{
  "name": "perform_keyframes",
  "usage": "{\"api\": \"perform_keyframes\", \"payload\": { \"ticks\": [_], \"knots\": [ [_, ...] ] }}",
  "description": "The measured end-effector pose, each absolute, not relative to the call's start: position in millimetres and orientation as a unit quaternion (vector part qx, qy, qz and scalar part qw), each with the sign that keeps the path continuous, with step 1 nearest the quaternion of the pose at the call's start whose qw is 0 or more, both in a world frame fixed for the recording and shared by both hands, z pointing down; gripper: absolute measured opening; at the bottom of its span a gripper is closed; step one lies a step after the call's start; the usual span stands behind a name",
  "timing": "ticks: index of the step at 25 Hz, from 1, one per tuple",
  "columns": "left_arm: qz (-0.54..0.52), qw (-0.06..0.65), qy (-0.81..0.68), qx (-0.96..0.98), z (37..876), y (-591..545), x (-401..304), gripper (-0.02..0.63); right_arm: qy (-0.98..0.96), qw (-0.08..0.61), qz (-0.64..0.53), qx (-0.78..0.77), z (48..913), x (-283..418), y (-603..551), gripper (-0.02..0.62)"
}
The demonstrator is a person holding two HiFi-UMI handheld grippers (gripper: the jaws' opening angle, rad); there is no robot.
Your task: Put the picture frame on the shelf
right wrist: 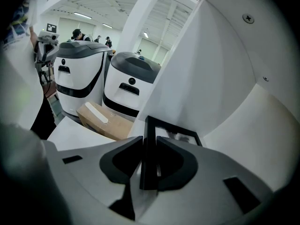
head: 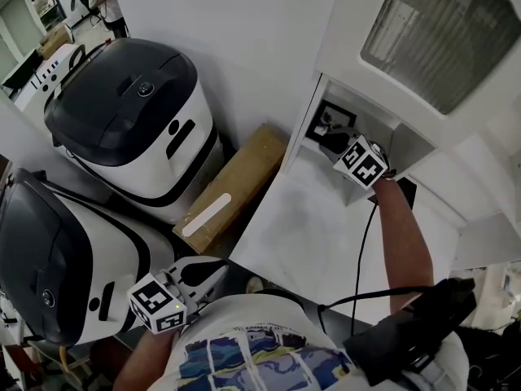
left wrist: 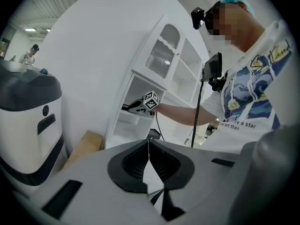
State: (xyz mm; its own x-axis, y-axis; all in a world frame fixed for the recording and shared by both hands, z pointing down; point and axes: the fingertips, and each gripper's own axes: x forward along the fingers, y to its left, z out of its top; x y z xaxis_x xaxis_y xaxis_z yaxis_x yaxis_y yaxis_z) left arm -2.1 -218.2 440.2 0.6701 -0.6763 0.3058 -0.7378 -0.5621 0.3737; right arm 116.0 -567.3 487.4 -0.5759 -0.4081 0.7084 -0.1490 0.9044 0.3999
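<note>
In the right gripper view, the picture frame [right wrist: 151,125] had its bottom edge lost between the pads of the right gripper [right wrist: 150,145], and the print under its glass was too dim for me to read. In the head view, just right of centre, that gripper's marker cube [head: 362,163] covered its jaws and the frame's lower right corner. At lower left, the white machine [head: 57,259] ran off the frame's edge. The person [left wrist: 32,54] at upper left of the left gripper view was too small to describe.

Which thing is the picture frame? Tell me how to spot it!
Find the tall white shelf unit beside the wall. In its open lower cubby, the right tongs grip the picture frame: a thin black rectangle, unlike the white boards around it.
</note>
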Motion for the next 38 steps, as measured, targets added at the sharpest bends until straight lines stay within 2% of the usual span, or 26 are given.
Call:
{"api": "perform_keyframes", "payload": {
  "ticks": [15, 27, 38],
  "knots": [
    [0.065, 0.242, -0.412, 0.876, 439, -207, -15, 0.014, -0.894, 0.401, -0.109, 0.167, 480, 118, -571, 0.138],
    [0.064, 0.230, -0.389, 0.890, 435, -181, -21, 0.014, -0.894, 0.372, -0.119, 0.218, 463, 117, -530, 0.068],
    [0.072, 0.222, -0.343, 0.910, 434, -146, -33, 0.014, -0.897, 0.363, -0.074, 0.242, 481, 99, -423, 0.031]
  ]
}}
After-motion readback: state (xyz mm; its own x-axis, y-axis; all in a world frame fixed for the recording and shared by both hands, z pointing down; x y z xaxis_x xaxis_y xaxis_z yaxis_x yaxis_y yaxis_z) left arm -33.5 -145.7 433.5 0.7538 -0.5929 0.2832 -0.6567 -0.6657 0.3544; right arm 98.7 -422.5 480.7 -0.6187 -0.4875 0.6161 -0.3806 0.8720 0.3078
